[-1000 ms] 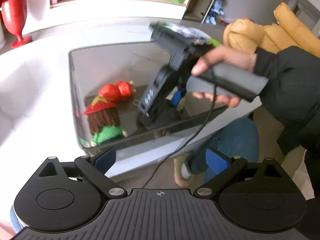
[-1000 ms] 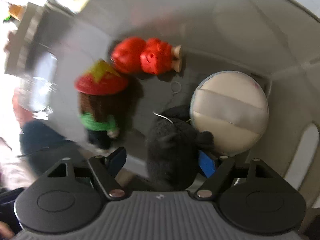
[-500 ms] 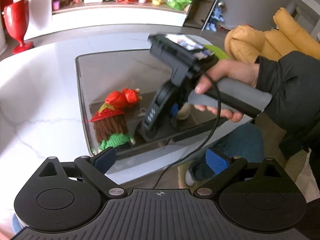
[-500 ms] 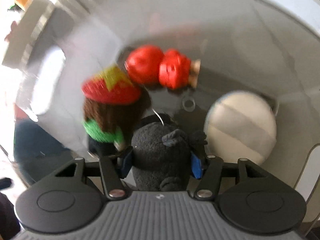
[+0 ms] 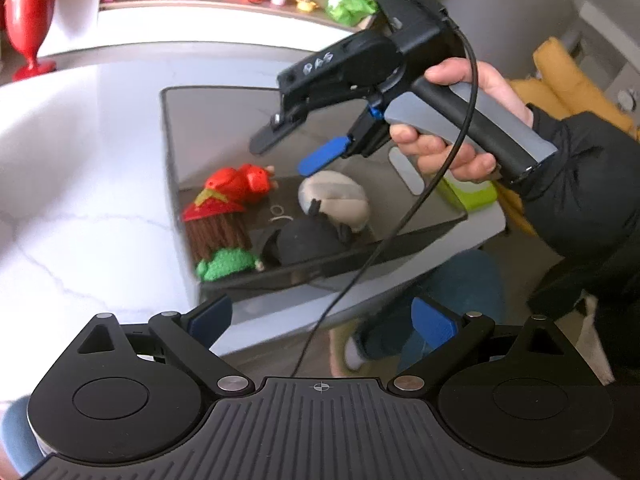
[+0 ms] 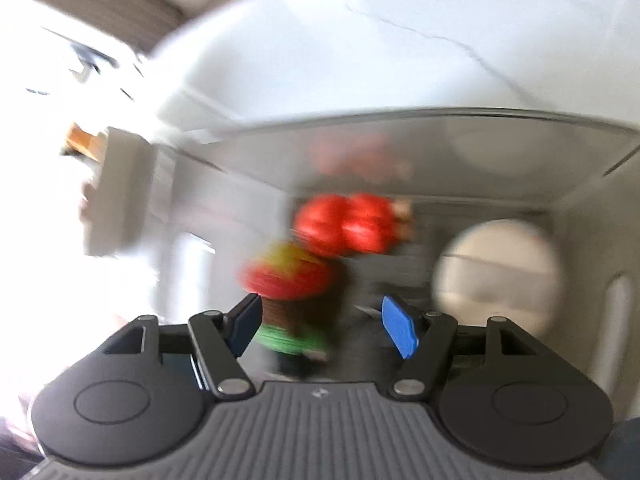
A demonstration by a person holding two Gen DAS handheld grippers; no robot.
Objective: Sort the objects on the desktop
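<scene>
My left gripper (image 5: 320,320) hangs back off the table edge, jaws spread and empty, leaving room for the other. At twelve o'clock, the grey open-topped plastic bin (image 5: 176,184) holds the sorted toys: black plush (image 5: 308,240) nearest, brown-haired knitted doll (image 5: 220,232) at its nine o'clock, red plush (image 5: 240,180) beyond. My right gripper (image 5: 296,148) hovers above them, parted, carrying nothing.

The right gripper (image 5: 298,150) hangs in the upper centre of the left wrist view, jaws parted and empty — the left gripper (image 5: 322,320) gapes wide too.
</scene>
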